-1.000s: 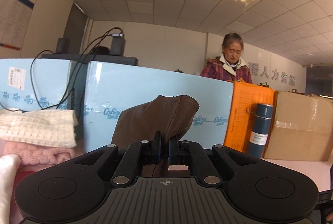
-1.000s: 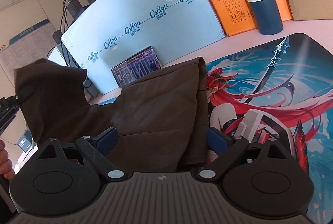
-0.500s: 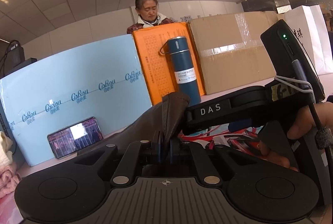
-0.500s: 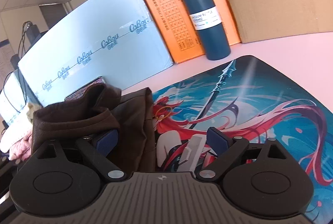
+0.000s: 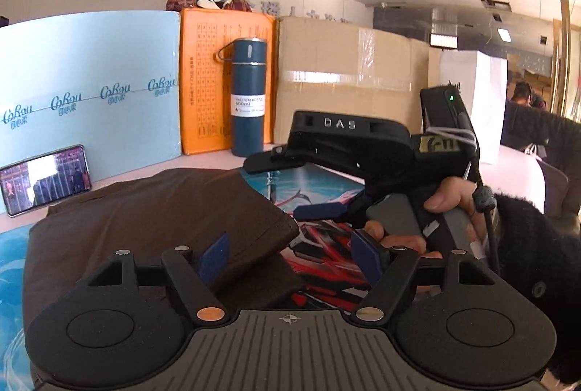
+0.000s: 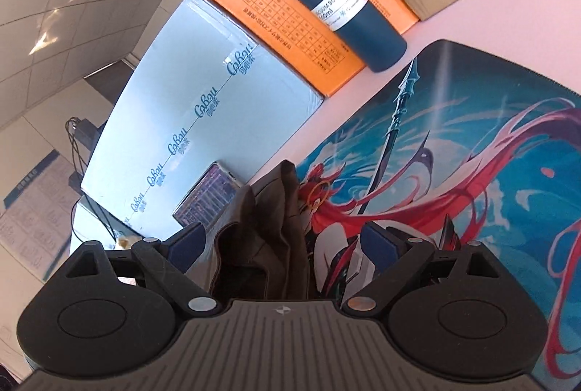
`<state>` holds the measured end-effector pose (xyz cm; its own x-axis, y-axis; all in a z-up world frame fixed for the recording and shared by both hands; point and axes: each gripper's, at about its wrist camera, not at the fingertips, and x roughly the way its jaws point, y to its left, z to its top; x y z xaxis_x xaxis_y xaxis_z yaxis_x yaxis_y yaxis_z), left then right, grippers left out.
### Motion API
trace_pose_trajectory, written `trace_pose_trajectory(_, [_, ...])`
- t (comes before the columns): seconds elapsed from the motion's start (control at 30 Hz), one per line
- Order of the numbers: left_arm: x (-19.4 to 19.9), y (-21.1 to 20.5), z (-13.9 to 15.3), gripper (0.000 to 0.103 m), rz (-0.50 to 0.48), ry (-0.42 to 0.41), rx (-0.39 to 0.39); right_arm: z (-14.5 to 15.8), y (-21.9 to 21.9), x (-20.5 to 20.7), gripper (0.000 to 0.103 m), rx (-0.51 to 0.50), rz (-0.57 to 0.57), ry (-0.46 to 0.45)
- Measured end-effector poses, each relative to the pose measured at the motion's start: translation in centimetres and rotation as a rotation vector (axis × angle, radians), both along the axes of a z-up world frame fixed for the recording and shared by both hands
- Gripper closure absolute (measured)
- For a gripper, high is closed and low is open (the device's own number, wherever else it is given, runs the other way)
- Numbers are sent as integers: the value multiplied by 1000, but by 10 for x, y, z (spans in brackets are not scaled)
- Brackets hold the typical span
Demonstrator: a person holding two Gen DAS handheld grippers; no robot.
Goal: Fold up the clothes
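The lower part of the brown garment point(image 5: 156, 209) is hidden behind the gripper body at the bottom of the left wrist view. On the phone point(image 5: 45, 178), at left, the screen content is too blurred to read. The printed mat point(image 6: 472, 173) is cut off by the right edge of the right wrist view.

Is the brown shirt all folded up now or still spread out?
Folded. In the left wrist view the brown garment lies on the mat as a compact stack with layered edges, and both grippers, left and right, are open.
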<state>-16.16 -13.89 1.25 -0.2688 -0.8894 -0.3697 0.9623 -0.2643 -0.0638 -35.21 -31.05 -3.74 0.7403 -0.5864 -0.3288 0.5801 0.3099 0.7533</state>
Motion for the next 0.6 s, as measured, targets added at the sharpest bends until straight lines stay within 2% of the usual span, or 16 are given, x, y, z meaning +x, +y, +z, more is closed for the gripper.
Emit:
trace_pose_trajectory(0.07, [17, 5, 8, 26, 74, 40, -22, 2, 2, 5, 13, -16, 18, 22])
trace_pose_trajectory(0.13, [38, 6, 14, 21, 193, 70, -44, 6, 9, 10, 13, -66, 23, 53])
trace_pose_trajectory(0.23, [65, 5, 16, 18, 299, 92, -21, 13, 20, 13, 13, -166, 7, 87])
trace_pose_trajectory(0.47, [99, -18, 18, 11, 319, 49, 19, 23, 27, 8, 13, -267, -11, 38])
trace_pose_trajectory(0.6, [119, -30, 6, 11, 349, 122, 64, 49, 27, 25, 13, -284, 67, 63])
